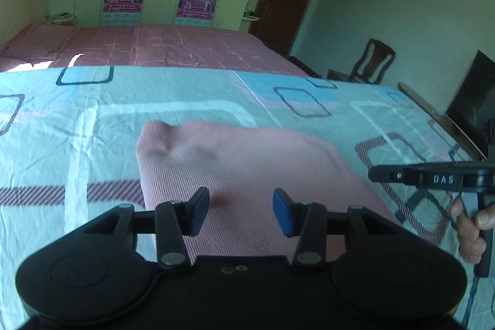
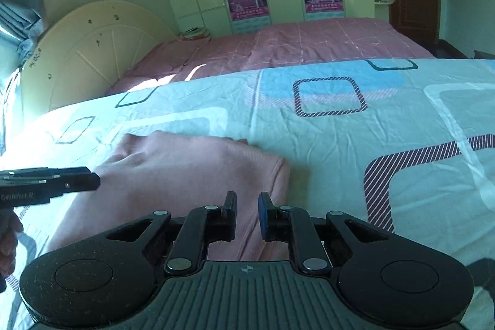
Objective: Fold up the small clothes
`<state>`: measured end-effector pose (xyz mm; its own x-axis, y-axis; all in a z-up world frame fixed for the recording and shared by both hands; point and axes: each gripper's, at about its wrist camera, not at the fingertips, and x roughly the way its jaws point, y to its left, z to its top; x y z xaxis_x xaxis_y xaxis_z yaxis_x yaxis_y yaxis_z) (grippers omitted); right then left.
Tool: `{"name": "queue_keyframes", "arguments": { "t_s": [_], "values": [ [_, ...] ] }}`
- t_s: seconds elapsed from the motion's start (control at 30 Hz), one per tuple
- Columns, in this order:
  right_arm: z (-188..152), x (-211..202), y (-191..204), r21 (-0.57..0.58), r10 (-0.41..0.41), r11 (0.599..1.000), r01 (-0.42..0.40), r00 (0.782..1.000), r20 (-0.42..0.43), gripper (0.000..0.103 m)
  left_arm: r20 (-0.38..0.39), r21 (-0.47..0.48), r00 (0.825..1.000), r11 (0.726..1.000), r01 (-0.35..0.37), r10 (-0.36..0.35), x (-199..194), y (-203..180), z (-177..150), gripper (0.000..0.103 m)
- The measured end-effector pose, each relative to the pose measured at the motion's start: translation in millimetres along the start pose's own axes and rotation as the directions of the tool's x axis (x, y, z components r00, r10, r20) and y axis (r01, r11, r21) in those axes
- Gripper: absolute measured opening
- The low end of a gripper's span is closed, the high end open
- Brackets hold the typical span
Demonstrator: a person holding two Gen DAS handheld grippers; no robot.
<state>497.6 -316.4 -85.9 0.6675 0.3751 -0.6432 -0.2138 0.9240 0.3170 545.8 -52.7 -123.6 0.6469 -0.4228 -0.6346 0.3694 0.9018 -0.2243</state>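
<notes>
Pink garment [image 1: 247,163] folded on the bed [image 2: 340,126] — nearly done.
My left tool [image 1: 241,212] spread, right tool [image 2: 247,215] narrowly parted, both empty — maybe one fold left.

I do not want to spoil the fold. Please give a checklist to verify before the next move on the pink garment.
1. Pink garment lies on the patterned sheet, already folded over: ok.
2. Left tongs open, nothing between them: ok.
3. Right tongs slightly apart, nothing held: ok.
4. Both tongs free of the cloth: cannot tell, they hover close over it.
5. Far corner of the garment flat: not ok, it bulges.
</notes>
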Motion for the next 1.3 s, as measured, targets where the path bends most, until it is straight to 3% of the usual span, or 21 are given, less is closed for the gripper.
{"name": "queue_keyframes", "arguments": {
  "t_s": [0.07,0.1,0.17,0.23,0.33,0.47,0.57,0.73,1.0,1.13,1.3],
  "values": [
    [-14.2,-10.7,8.8,-0.024,0.027,0.999,-0.027,1.000,-0.016,0.014,-0.046,0.044,0.999,0.999,-0.023,0.025,2.1,-7.3,-14.5,0.039],
    [-23.2,-10.0,14.8,-0.058,0.041,0.997,-0.044,0.998,-0.053,0.014,-0.055,0.007,0.998,1.000,-0.015,0.015,5.0,-5.4,-21.3,0.039],
    [-40.1,3.6,20.3,-0.143,-0.048,0.989,0.032,0.993,-0.111,0.014,-0.038,-0.026,0.999,1.000,-0.003,0.002,7.7,-3.9,-27.7,0.039],
    [-47.2,10.3,16.6,-0.171,-0.118,0.980,0.103,0.990,-0.081,0.000,-0.041,-0.014,0.999,1.000,-0.017,0.016,9.8,-6.8,-26.8,0.039],
    [-43.6,11.4,19.5,-0.156,-0.141,0.980,0.126,0.986,-0.087,0.000,-0.044,-0.005,0.998,0.999,-0.035,0.035,2.5,-13.3,-29.3,0.039],
    [-47.5,-17.4,36.2,-0.160,-0.086,0.984,0.078,0.995,-0.047,0.000,-0.014,0.017,0.997,0.997,-0.071,0.071,-28.8,-26.9,-44.3,0.039],
    [-63.3,-31.4,45.8,-0.179,-0.056,0.983,0.043,0.996,-0.071,0.000,-0.026,0.005,0.998,0.998,-0.065,0.065,-47.2,-35.7,-57.8,0.041],
    [-93.2,-24.6,42.5,-0.170,-0.102,0.983,0.075,0.983,-0.151,0.000,-0.109,-0.002,0.991,0.997,-0.081,0.081,-44.9,-39.8,-84.3,0.040],
    [-97.1,-29.2,41.6,-0.173,-0.097,0.983,0.070,0.983,-0.153,0.000,-0.115,0.009,0.986,0.993,-0.116,0.117,-55.8,-48.9,-97.0,0.041],
    [-94.0,-43.7,41.2,-0.132,-0.054,0.991,0.036,0.989,-0.136,0.000,-0.118,0.000,0.986,0.993,-0.122,0.121,-61.0,-49.7,-98.9,0.041],
    [-98.7,-32.7,32.0,-0.094,-0.051,0.995,0.034,0.983,-0.178,0.000,-0.133,0.006,0.981,0.990,-0.139,0.139,-56.8,-52.7,-97.9,0.041]
  ]
}}
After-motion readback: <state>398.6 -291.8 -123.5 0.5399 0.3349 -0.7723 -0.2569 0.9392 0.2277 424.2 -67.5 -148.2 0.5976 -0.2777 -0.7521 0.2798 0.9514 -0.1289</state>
